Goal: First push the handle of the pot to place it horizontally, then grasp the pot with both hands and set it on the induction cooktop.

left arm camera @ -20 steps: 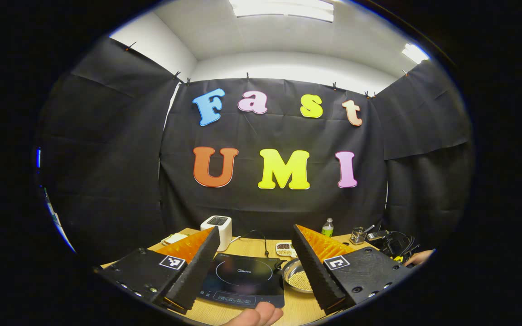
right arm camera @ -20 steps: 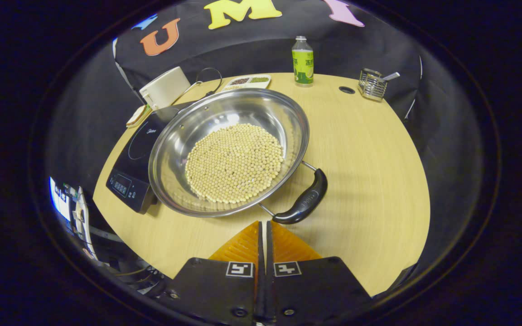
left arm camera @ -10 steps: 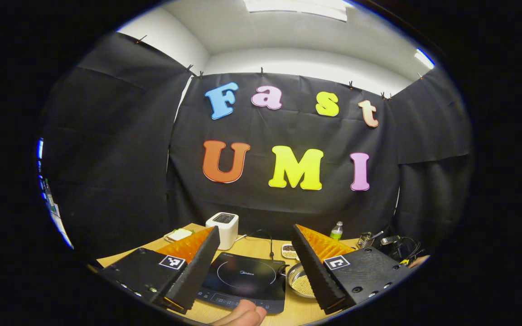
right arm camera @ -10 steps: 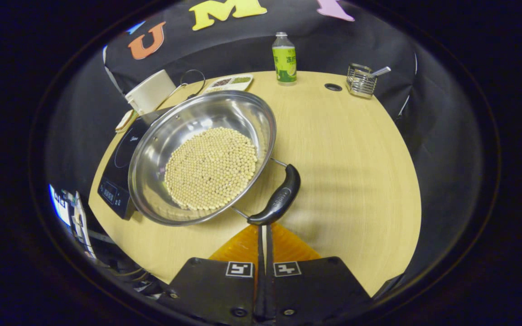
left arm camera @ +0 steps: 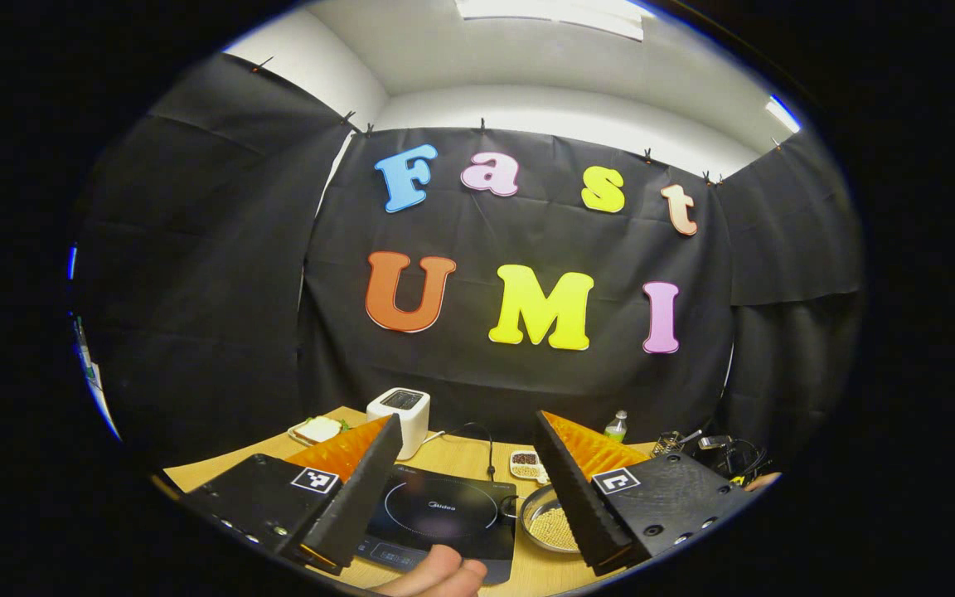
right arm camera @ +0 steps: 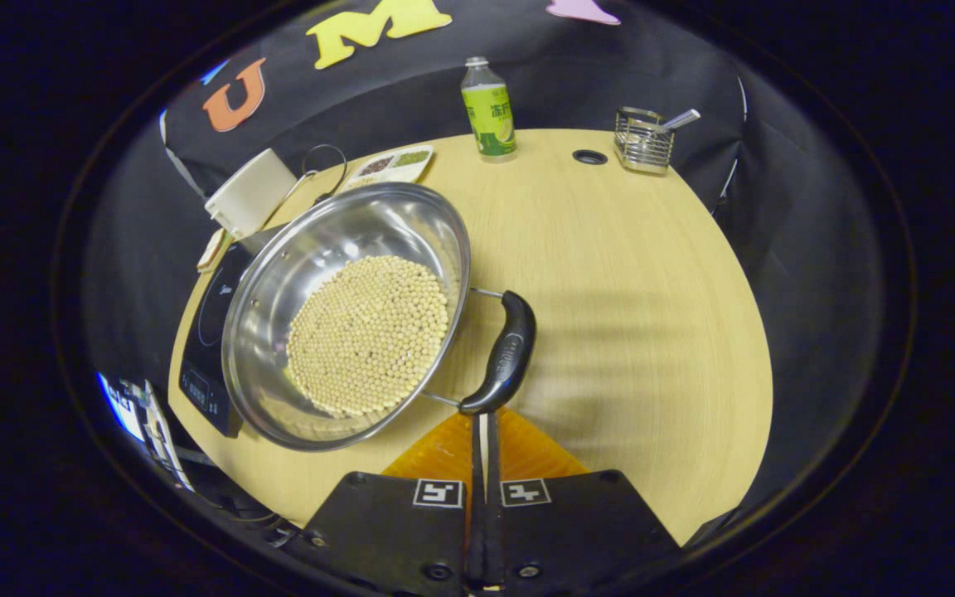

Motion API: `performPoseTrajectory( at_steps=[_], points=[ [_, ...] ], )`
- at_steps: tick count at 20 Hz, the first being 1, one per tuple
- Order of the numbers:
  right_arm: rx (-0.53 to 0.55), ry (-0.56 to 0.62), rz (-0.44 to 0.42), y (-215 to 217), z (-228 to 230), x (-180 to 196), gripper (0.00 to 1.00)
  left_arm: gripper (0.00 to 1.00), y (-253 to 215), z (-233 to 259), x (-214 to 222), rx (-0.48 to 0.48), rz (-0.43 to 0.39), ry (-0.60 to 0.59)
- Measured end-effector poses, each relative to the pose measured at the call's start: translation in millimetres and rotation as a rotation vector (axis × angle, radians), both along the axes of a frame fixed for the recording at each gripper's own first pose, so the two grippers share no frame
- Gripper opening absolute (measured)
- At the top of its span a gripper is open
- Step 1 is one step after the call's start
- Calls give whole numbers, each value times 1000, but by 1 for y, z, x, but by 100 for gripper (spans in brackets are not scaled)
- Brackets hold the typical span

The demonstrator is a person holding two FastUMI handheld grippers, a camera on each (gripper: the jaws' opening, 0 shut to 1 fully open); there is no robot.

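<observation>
- On the wooden table (right arm camera: 610, 274), in the right gripper view, I am seeing the steel pot (right arm camera: 345, 315) sitting with its left edge over the black induction cooktop (right arm camera: 208, 332), the rest over the tabletop.
- The pot is holding a bed of pale beans (right arm camera: 368, 336).
- Its black handle (right arm camera: 504, 352) is sticking out on the right side of the rim, and I am watching its lower end touching the tips of the right gripper (right arm camera: 482, 416).
- I am keeping the right gripper's fingers pressed together with nothing between them.
- Along the far edge, a green-labelled bottle (right arm camera: 487, 108), a wire holder (right arm camera: 643, 139), a divided dish (right arm camera: 386, 166) and a white toaster (right arm camera: 249, 192) are standing.
- In the left gripper view, I am holding the left gripper (left arm camera: 469, 464) spread wide and empty above the table, pointing towards the cooktop (left arm camera: 440, 518), with the pot (left arm camera: 548, 521) just to its right.
- A fingertip (left arm camera: 436, 576) is showing at the bottom edge there.
</observation>
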State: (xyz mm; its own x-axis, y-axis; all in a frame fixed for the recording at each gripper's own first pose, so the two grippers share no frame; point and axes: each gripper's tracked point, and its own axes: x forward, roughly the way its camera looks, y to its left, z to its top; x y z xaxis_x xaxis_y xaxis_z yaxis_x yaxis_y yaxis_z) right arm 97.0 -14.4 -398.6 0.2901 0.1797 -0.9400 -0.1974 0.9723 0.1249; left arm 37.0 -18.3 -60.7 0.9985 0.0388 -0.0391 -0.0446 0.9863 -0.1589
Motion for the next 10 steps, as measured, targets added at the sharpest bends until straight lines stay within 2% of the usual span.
performPoseTrajectory(
  at_steps=[3,6,8,9,10],
  points=[
    [3,-15,-26,-3,-2,15,1,95,2,-4,10,3,5,3],
    [3,-29,-35,-5,-5,26,4,95,5,-9,18,48,26,6],
    [-1,-47,-41,-7,-5,34,1,95,0,-13,24,67,18,13],
    [-5,-56,-42,-8,-5,36,4,95,-2,-16,27,68,11,17],
    [-6,-62,-45,-8,-6,38,1,95,-4,-19,28,67,7,25]
  ],
)
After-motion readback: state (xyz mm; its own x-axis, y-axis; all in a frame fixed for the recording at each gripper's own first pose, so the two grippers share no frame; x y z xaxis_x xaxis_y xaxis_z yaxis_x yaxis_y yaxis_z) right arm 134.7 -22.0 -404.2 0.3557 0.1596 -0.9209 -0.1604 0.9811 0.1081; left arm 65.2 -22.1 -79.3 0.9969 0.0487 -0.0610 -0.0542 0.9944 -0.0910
